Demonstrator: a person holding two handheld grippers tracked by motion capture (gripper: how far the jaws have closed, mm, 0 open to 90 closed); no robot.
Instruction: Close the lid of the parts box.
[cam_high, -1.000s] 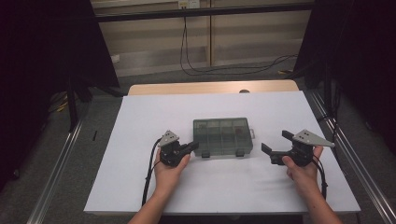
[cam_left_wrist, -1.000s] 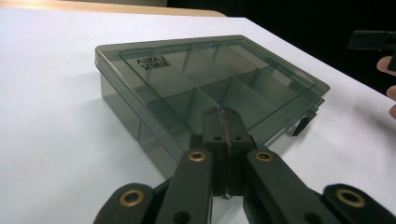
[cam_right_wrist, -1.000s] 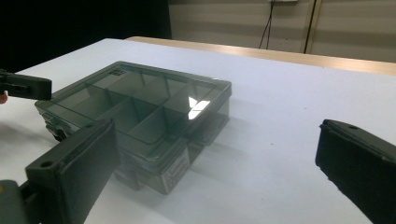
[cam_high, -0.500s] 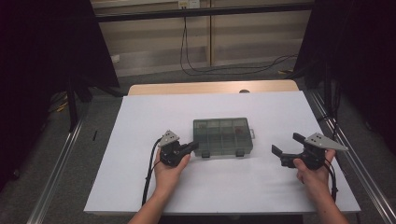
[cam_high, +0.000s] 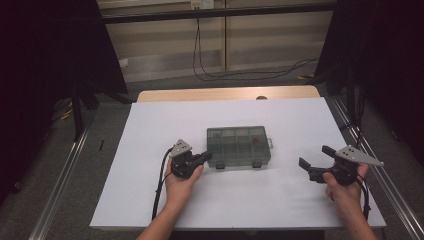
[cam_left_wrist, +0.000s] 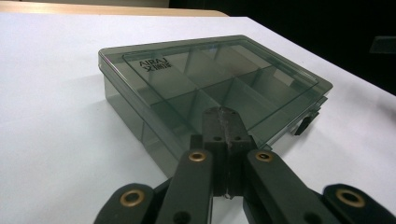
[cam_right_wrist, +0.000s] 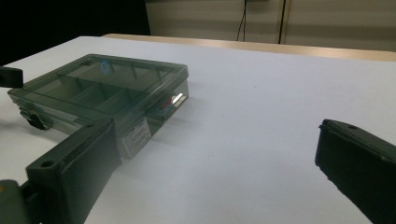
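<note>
Overhead, a white rectangular sheet covers the tabletop, with a strip of pale wooden table edge showing along its far side and a dark cable hanging on the wall beyond. Metal rails run along the floor at both sides. Nothing lies between either tool and the box. A smoky-green translucent plastic compartment box with a shut lid sits flat near the middle of the sheet, its long axis running left to right across the table, its two dark latches on the near long side facing the person, and a small tab at its right end. Dividers show through the lid; one far-right cell holds something reddish, too small to tell. The left gripper rests at the box's near-left corner, jaws clenched together with nothing between them, tips just at the box's wall; whether they touch it I cannot tell. The right gripper is well apart to the right, jaws spread wide and empty, pointing left toward the box.
</note>
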